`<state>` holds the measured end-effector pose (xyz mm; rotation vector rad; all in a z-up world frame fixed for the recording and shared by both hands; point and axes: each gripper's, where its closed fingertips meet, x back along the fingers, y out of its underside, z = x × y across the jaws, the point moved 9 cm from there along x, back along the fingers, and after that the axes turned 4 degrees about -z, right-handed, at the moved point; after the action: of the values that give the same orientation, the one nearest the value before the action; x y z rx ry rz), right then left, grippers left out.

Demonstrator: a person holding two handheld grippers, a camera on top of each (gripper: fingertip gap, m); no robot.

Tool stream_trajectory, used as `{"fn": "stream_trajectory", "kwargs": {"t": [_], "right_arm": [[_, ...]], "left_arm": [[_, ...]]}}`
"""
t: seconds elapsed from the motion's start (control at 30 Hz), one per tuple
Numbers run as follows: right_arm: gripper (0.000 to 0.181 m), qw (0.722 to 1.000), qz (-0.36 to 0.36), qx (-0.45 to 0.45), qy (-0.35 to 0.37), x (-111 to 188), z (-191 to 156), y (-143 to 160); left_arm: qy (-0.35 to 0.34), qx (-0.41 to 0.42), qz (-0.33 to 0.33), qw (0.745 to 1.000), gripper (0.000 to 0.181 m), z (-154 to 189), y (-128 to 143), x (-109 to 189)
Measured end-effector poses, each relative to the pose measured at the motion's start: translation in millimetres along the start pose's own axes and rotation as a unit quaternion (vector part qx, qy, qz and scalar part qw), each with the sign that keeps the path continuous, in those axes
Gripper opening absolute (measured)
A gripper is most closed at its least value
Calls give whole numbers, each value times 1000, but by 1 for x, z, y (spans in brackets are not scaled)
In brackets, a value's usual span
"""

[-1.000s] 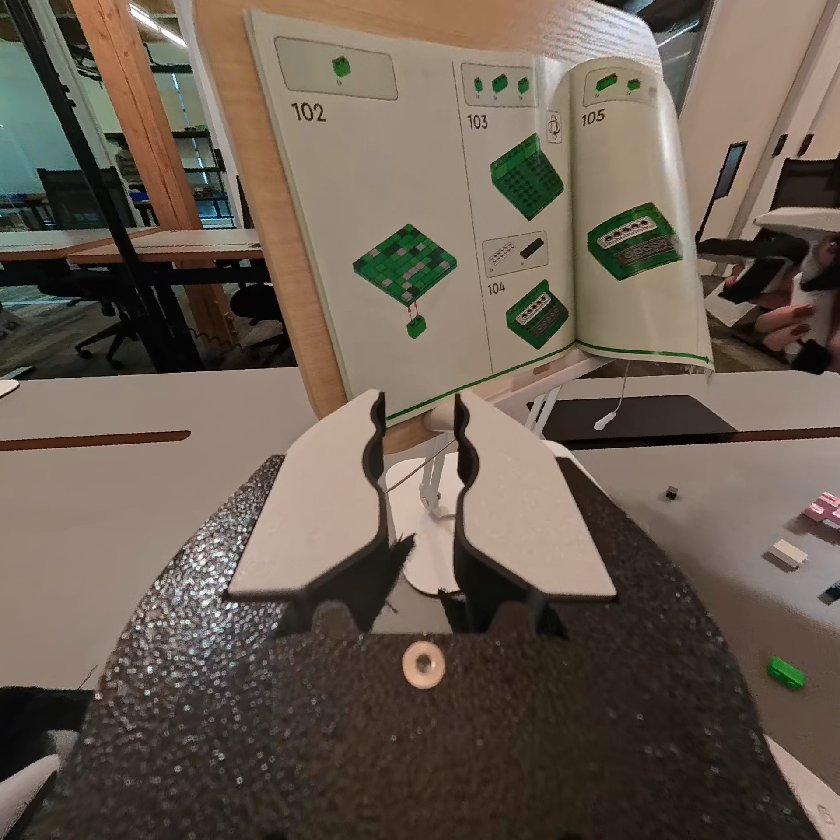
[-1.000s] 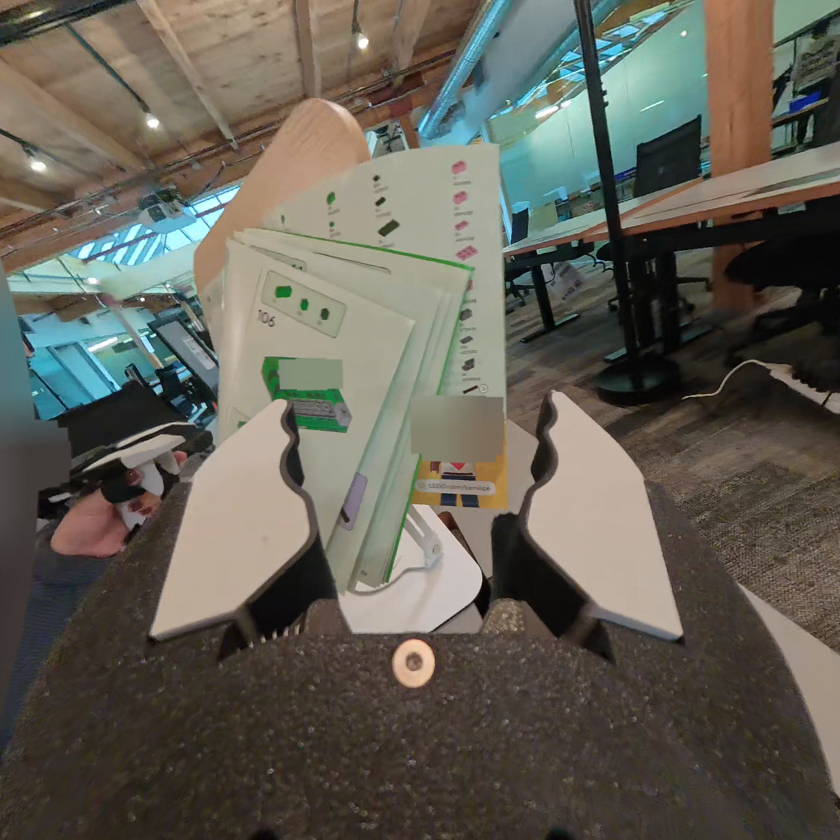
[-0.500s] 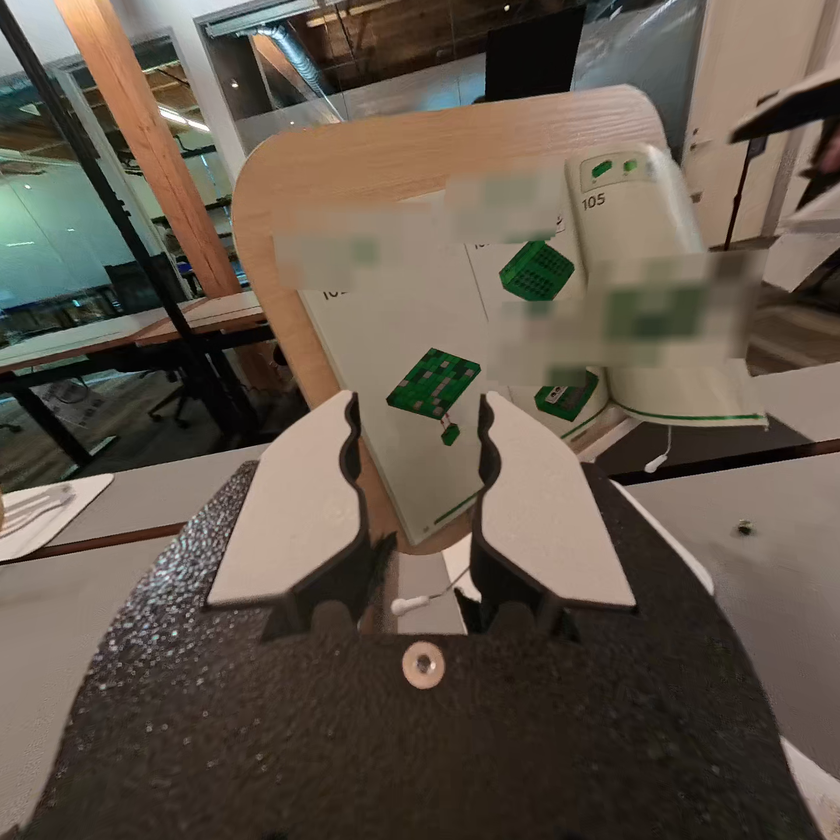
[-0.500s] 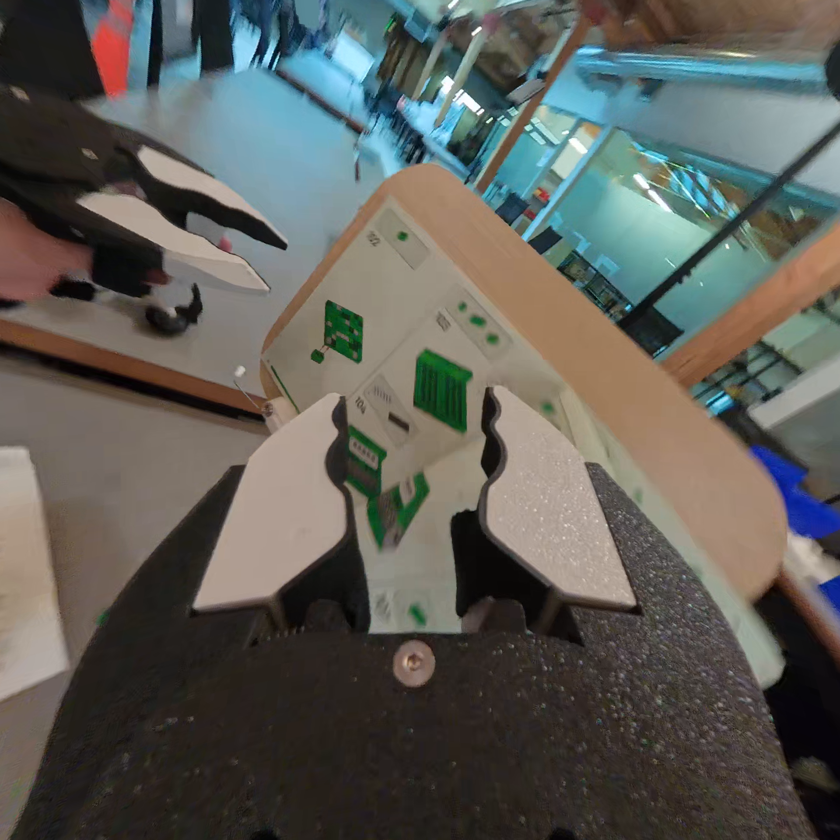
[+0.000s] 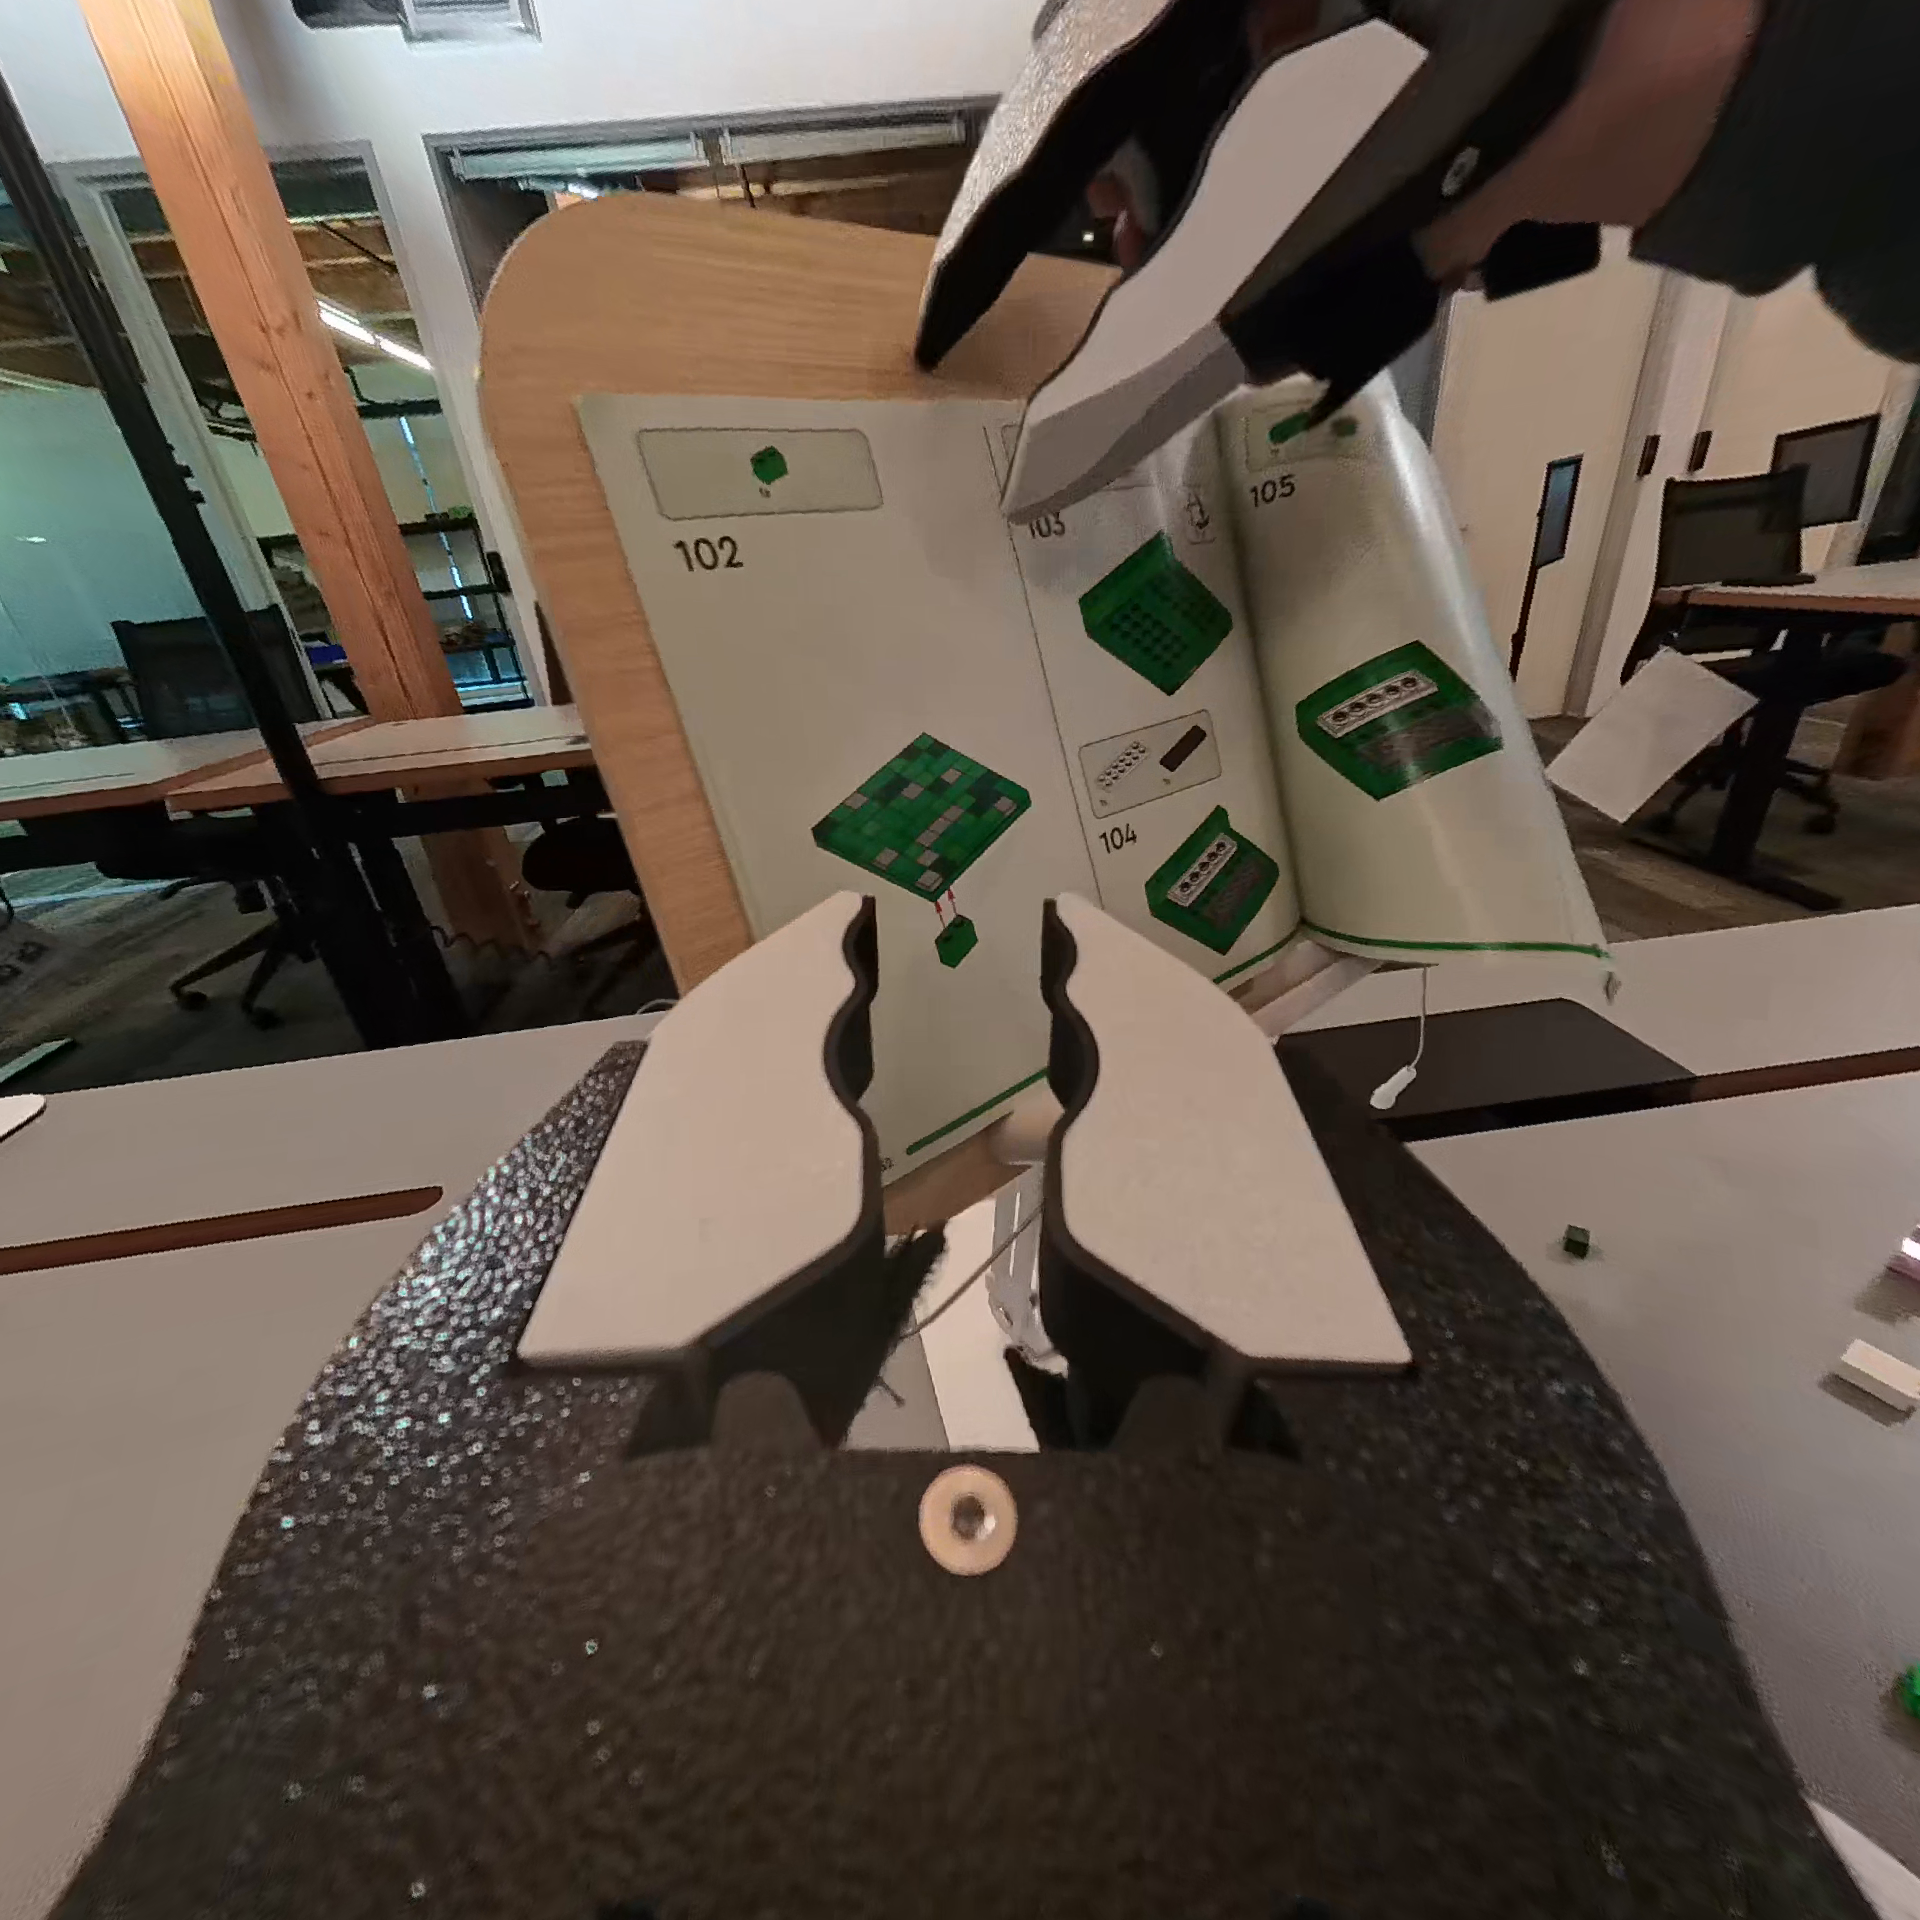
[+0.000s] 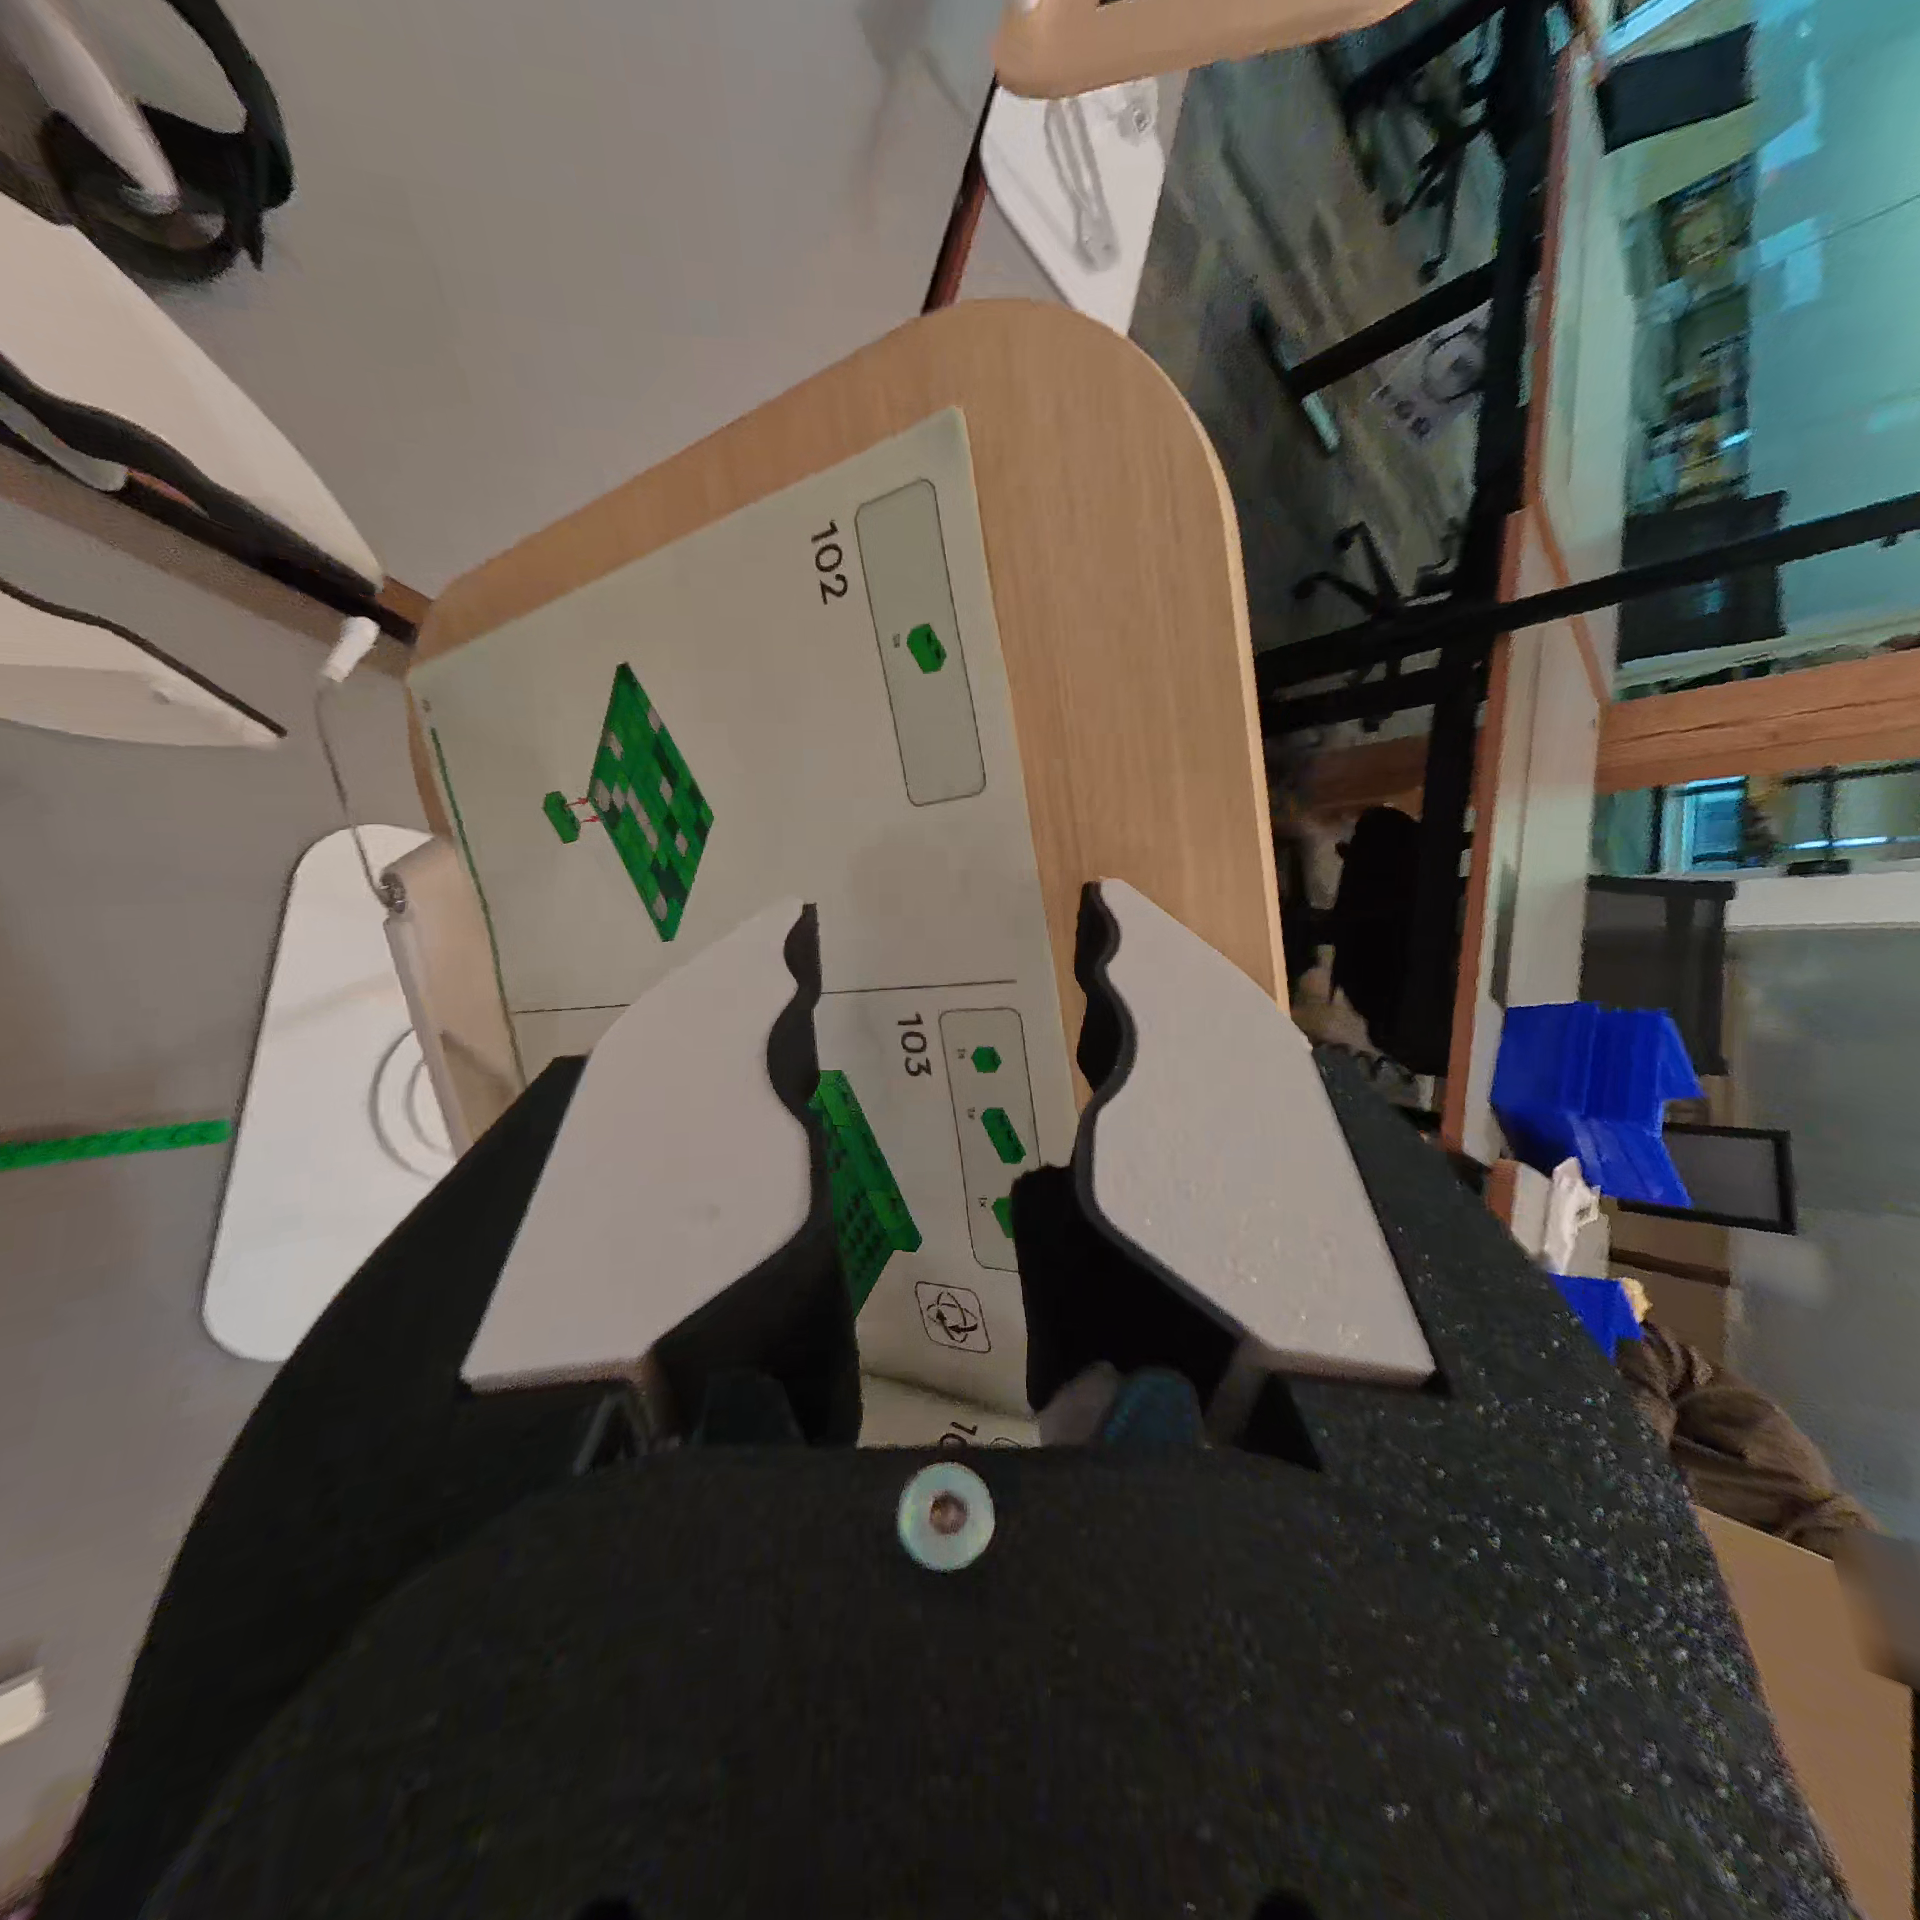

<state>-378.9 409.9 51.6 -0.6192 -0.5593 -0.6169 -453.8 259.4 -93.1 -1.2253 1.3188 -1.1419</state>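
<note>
1. Fingers on my left hand-held gripper [image 5: 956, 1029] stand apart with nothing between them; it hovers low over the grey surface [image 5: 208, 1351], pointed at the lower edge of an open instruction booklet [image 5: 883, 675].
2. My right hand-held gripper [image 6: 940, 997] is also parted and empty. From the left wrist view I see it [image 5: 1039, 416] reaching down from above, its tips at the booklet's top edge near the centre fold; I cannot tell whether they touch the paper.
3. The booklet leans upright against a rounded wooden board [image 5: 707, 312] on a white stand [image 6: 312, 1091], which sits on the surface toward its far edge. The left page lies flat on the board; the right-hand pages [image 5: 1403, 675] curl forward off it.
4. Right of the stand, loose bricks lie on the surface: a small dark one [image 5: 1577, 1238], a white one [image 5: 1875, 1377], and a green one [image 5: 1910, 1714] at the frame edge.
5. Beyond the board I see blue bins [image 6: 1590, 1101].
</note>
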Motion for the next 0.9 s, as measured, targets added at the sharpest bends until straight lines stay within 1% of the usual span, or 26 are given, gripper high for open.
{"fn": "stream_trajectory", "kwargs": {"t": [0.07,0.17,0.3,0.4,0.43,0.67,0.77,0.9], "right_arm": [[47,999,-32,5,-14,0,1,-5],[40,998,-61,12,-24,-3,1,-9],[22,997,-71,28,8,-4,4,-10],[5,996,-61,43,41,-4,6,-9],[3,996,-56,46,46,-4,7,-8],[0,997,-18,51,59,-6,6,-4],[0,997,-4,47,63,-8,5,-7],[0,996,7,48,70,-11,2,-13]], "left_arm": [[2,4,9,1000,29,-1,2,2],[4,6,8,1000,28,-5,1,2],[-2,5,19,1000,27,-9,-4,4],[-10,2,18,1000,27,-13,-7,3],[-9,-1,18,1000,27,-14,-9,3],[-30,-19,2,999,27,-23,-16,-6],[-45,-13,-21,999,27,-27,-14,-9],[-60,-3,-28,998,27,-31,-9,-7]]}}
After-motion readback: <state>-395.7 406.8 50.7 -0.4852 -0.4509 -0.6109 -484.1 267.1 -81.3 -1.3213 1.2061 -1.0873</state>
